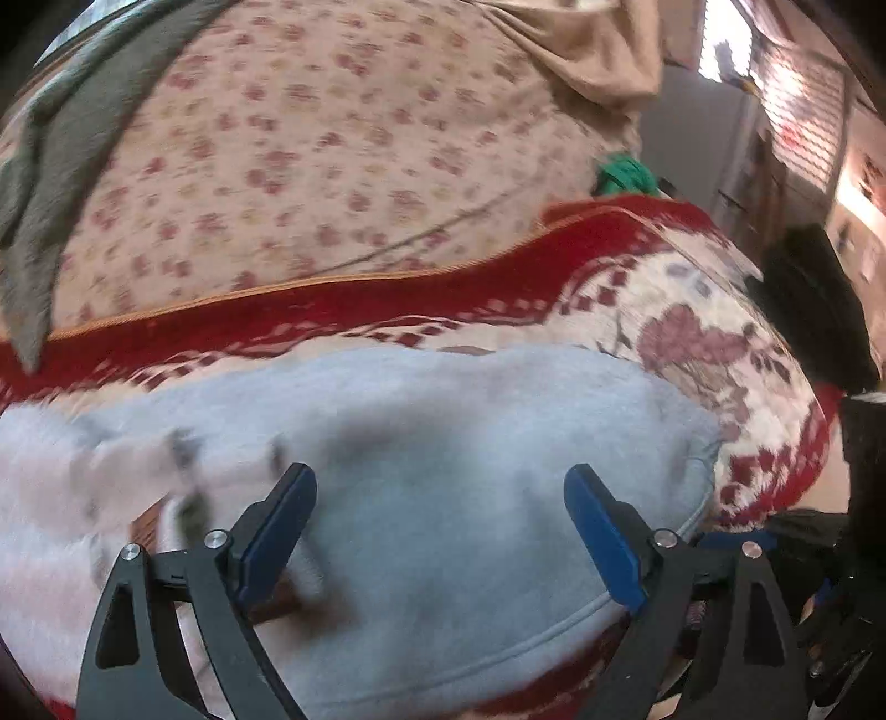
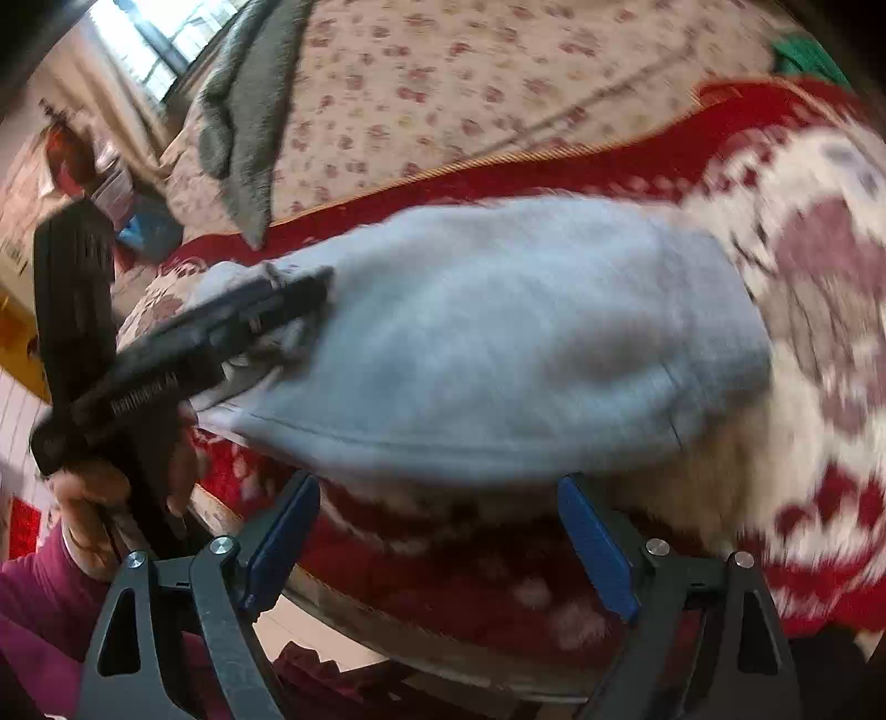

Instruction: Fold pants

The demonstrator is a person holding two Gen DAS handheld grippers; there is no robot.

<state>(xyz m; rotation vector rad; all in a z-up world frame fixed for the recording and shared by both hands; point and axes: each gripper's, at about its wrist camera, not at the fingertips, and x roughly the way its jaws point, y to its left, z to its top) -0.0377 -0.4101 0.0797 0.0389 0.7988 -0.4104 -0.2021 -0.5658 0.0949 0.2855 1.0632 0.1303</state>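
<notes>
The grey pants (image 2: 498, 338) lie bunched on the red patterned blanket (image 2: 786, 559) on the bed. Soft, light fleece, they sag; grip the seamed edges. Left tool (image 1: 440, 498) and right tool (image 2: 437, 515) gape wide, empty.

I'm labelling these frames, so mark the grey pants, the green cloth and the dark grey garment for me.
grey pants (image 2: 498, 332): right wrist view, middle of the folded bundle.
green cloth (image 1: 626, 173): left wrist view, centre of the bunched fabric.
dark grey garment (image 2: 249, 111): right wrist view, its middle stretch.

Bright window (image 2: 145, 41) behind a bed (image 1: 332, 138), possibly curtained, blurred.
</notes>
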